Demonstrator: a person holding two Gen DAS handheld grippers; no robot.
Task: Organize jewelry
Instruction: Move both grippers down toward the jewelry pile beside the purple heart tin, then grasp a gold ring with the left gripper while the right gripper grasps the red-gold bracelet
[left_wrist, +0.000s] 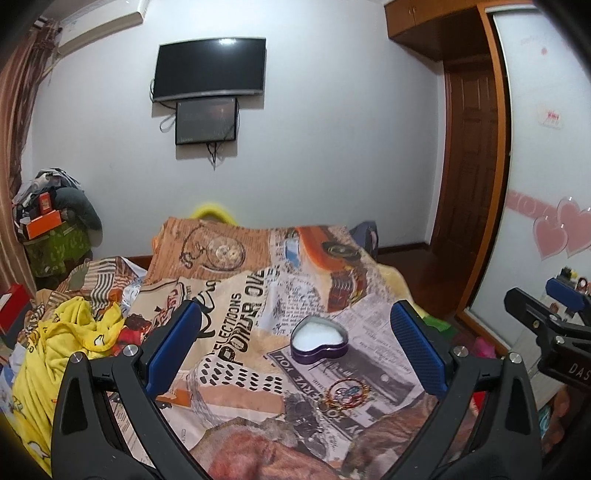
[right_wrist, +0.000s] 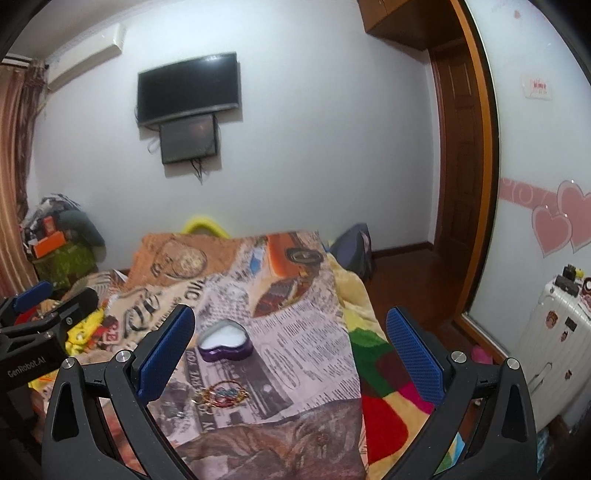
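Observation:
A purple heart-shaped tin (left_wrist: 319, 342) (right_wrist: 226, 344) with a white lining stands open on the newspaper-print blanket (left_wrist: 258, 295) (right_wrist: 288, 332). In front of it lies a red and gold bracelet (left_wrist: 347, 393) (right_wrist: 223, 395) with a few small rings beside it. My left gripper (left_wrist: 295, 347) is open above the blanket, with the tin between its blue pads and nothing held. My right gripper (right_wrist: 291, 350) is open too, hovering to the right of the tin and bracelet. Each gripper shows at the edge of the other's view.
A yellow garment (left_wrist: 70, 343) is heaped at the bed's left. A colourful blanket (right_wrist: 380, 373) covers the bed's right edge. A white suitcase (right_wrist: 554, 332) stands at the right wall. Two screens (left_wrist: 208, 70) hang on the far wall, and a wooden door (left_wrist: 469, 147) stands at the back right.

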